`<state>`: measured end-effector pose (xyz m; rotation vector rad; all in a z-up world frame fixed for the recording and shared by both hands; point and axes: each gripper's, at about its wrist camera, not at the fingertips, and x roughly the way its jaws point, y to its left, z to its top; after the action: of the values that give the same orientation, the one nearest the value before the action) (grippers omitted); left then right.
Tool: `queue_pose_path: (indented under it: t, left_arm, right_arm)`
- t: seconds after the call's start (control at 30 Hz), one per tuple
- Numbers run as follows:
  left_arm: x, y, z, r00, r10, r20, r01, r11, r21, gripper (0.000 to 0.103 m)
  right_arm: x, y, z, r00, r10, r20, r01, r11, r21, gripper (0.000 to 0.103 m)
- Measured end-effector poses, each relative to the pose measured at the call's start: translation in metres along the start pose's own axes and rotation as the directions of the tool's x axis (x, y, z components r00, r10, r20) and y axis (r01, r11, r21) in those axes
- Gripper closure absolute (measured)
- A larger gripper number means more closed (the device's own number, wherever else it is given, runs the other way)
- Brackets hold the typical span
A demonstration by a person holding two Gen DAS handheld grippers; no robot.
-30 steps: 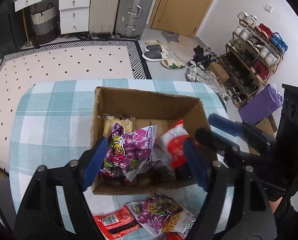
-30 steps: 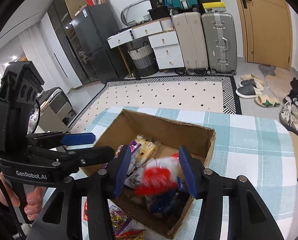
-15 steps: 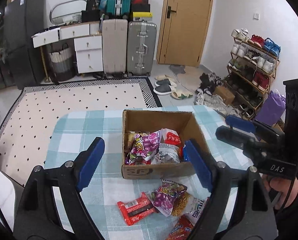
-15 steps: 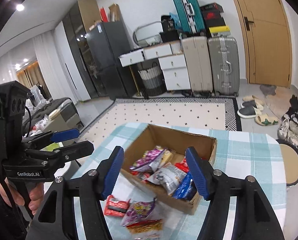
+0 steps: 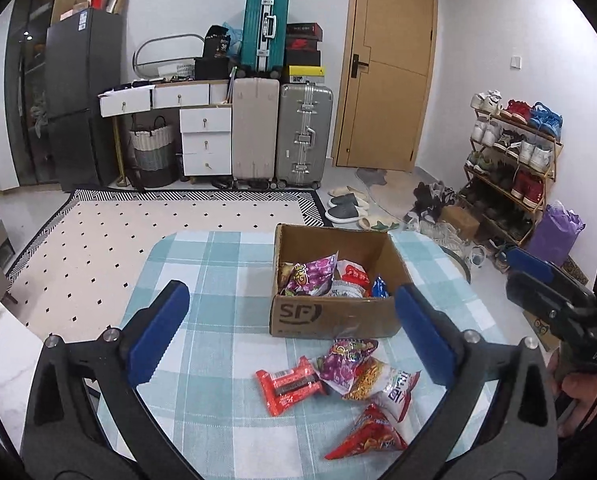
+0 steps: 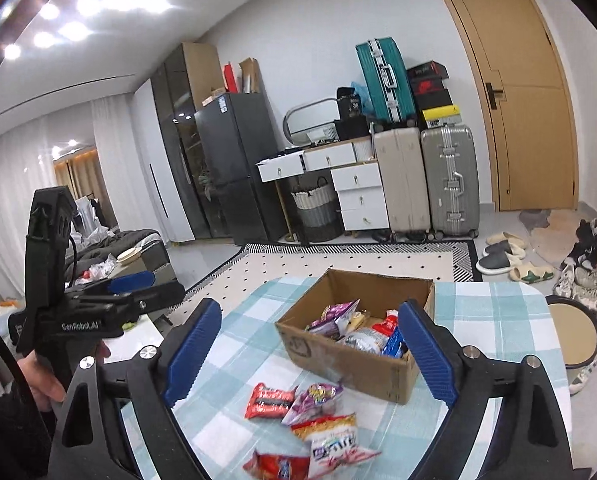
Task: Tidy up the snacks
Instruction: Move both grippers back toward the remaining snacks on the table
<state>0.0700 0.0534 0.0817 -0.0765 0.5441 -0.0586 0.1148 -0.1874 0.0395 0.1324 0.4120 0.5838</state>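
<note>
Several packets already lie in the cardboard box (image 5: 334,322) on the checked table (image 5: 202,264), but about 5 snack packets (image 5: 350,376) wait in front of it — left gripper (image 5: 290,336) and right gripper (image 6: 310,354) both opening, empty.

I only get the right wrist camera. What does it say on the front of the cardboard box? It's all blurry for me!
Observer: The left wrist view shows the cardboard box front clearly. It reads "SF" in dark letters.
Operator: What's over on the right, past the slippers?
Observer: A shoe rack stands against the wall there. Your view cuts it off.
Operator: Is anything next to it?
Observer: Yes, a purple bag sits on the floor at the rack's near end.
</note>
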Motion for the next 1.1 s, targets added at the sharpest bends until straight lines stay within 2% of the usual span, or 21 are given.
queue_pose_path:
  t: [0.13, 0.3, 0.47, 0.53, 0.8, 1.1]
  left_arm:
    - [-0.026, -0.002, -0.023, 0.998, 0.029, 0.05, -0.03, 0.999, 0.021, 0.001]
    - [-0.047, -0.001, -0.052, 0.997, 0.009, 0.074, -0.01, 1.0, 0.015, 0.001]
    - [-0.054, 0.004, -0.083, 0.997, 0.008, 0.076, -0.01, 1.0, 0.016, 0.001]
    - [-0.053, 0.007, -0.098, 0.998, 0.01, 0.056, -0.01, 1.0, 0.01, 0.001]
    - [-0.022, 0.011, -0.148, 0.996, -0.072, -0.052, 0.072, 0.997, -0.004, 0.001]
    - [0.013, -0.004, -0.164, 0.988, -0.115, -0.106, 0.116, 0.993, 0.009, 0.001]
  right_arm:
    - [-0.024, 0.017, -0.019, 0.999, 0.001, 0.039, 0.0, 0.999, -0.035, 0.003]
    - [-0.04, 0.034, -0.043, 0.998, 0.018, 0.061, -0.015, 0.999, -0.048, 0.001]
    - [-0.042, 0.044, -0.069, 0.999, 0.017, 0.043, -0.015, 0.999, -0.037, 0.001]
    - [-0.04, 0.045, -0.082, 1.0, 0.008, 0.03, -0.008, 1.0, -0.025, 0.001]
    - [-0.03, 0.032, -0.122, 0.999, -0.041, -0.031, 0.042, 0.999, 0.033, 0.001]
    - [-0.026, 0.018, -0.136, 0.997, -0.064, -0.052, 0.067, 0.996, 0.061, 0.001]
